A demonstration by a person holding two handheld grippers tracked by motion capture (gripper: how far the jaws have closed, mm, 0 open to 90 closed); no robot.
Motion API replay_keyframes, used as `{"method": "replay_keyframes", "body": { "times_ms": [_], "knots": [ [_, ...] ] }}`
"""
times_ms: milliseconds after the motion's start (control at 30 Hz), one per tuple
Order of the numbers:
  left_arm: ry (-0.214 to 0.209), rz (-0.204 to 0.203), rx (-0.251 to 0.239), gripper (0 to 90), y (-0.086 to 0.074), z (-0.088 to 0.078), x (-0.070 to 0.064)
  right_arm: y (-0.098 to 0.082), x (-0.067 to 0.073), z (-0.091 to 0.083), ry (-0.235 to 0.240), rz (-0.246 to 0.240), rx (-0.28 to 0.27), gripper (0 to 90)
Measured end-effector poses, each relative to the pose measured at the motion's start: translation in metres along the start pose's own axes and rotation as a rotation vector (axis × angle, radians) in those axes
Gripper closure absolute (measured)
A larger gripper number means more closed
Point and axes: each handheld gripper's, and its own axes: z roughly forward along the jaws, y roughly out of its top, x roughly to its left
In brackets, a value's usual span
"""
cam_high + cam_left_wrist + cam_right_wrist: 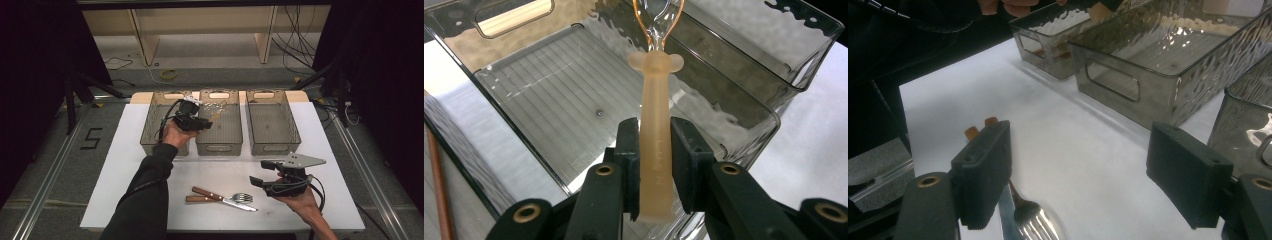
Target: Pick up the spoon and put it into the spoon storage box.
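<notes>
Worktop: a white sheet [150, 200] is covering the worktop; three smoky clear bins are standing in a row along its far side.
Left bin: the left bin [150, 127] is sitting just beside the middle bin; the person's left hand [175, 134] is hanging over its near right part.
Middle bin: the middle bin [549, 110] is lying open under the left gripper; its ribbed floor is showing bare apart from one small dark speck.
Right bin: the right bin [272, 125] is standing just beside the middle one, with nothing that I can make out in it from the high view.
Left gripper: the left gripper [655, 155] is clenching the flat handle of a pale orange spoon [656, 125], both jaws pressing on the handle's sides.
Spoon: the spoon is hanging in the air above the middle bin, its clear bowl end pointing away from the gripper toward the far wall.
Right gripper: the right gripper [1078, 175] is standing released, jaws wide apart and gripping nothing, held by the right hand [300, 200] above the near right part of the sheet.
Knife: a wood-handled knife [220, 197] is lying on the sheet between the two forearms.
Fork: a wood-handled fork [225, 198] is lying touching the knife, the two crossing, tines toward the right gripper.
</notes>
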Motion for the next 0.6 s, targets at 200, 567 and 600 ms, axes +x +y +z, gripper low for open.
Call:
{"method": "replay_keyframes", "body": {
  "times_ms": [200, 567, 600],
  "knots": [
    [0.002, -0.008, 0.020, 74.6, 0.000, 0.006, 0.001, 0.000, 0.000, 0.000, 0.001, 0.002, -0.001, 27.1],
    [0.005, -0.035, 0.053, 74.4, -0.003, 0.015, 0.003, 0.000, 0.000, 0.000, 0.003, 0.003, -0.001, 27.1],
    [0.003, -0.034, 0.057, 74.4, -0.003, 0.016, 0.003, 0.000, 0.000, 0.000, 0.003, 0.002, -0.001, 27.0]
  ]
}}
